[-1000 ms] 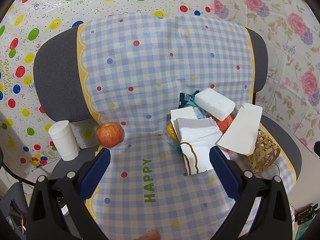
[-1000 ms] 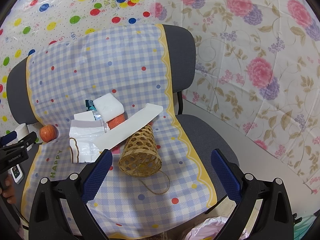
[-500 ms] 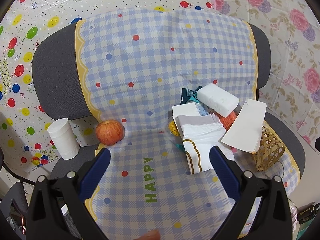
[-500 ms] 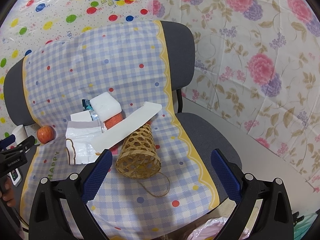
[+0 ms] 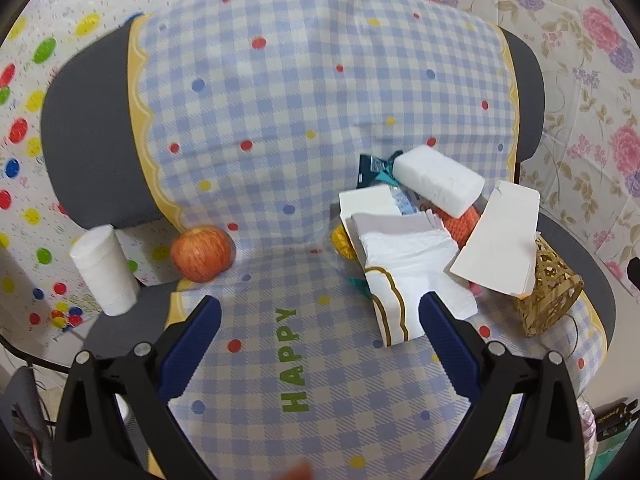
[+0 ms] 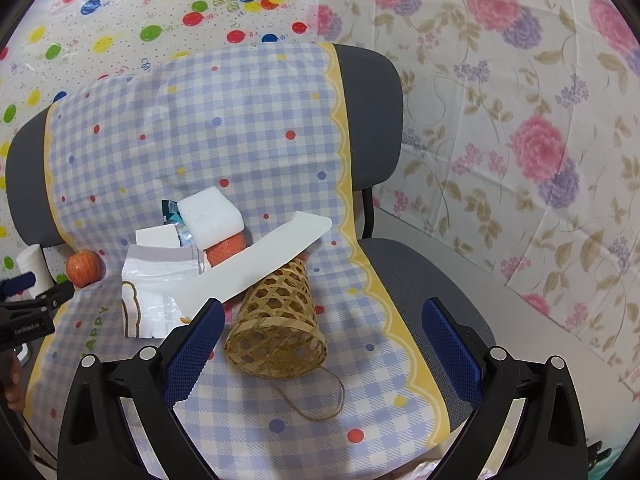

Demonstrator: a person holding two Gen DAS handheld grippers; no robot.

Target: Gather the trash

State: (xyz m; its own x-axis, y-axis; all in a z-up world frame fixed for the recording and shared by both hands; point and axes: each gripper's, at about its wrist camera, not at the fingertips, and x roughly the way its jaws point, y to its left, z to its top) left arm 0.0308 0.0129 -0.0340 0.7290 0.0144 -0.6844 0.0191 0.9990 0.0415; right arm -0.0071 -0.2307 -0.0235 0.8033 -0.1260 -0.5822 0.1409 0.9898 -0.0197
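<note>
A pile of trash lies on the seat of a chair covered with a blue checked cloth [image 5: 280, 128]: a white foam block [image 5: 438, 184], a white paper bag with a gold stripe [image 5: 404, 268], a long white card [image 5: 500, 240], an orange net and wrappers. The card [image 6: 256, 264] leans on a woven basket [image 6: 276, 328] lying on its side. My left gripper [image 5: 320, 324] is open above the seat in front of the pile. My right gripper [image 6: 320, 328] is open just above the basket.
A red apple [image 5: 202, 254] sits at the seat's left back corner, beside a white paper roll [image 5: 104, 270]. The left gripper's tip shows at the left edge of the right wrist view [image 6: 28, 304]. Flowered and dotted sheets cover the walls.
Both grippers have moved a little closer to the chair and slightly left; the pile and basket sit a bit lower and larger in view. Nothing was grasped.
</note>
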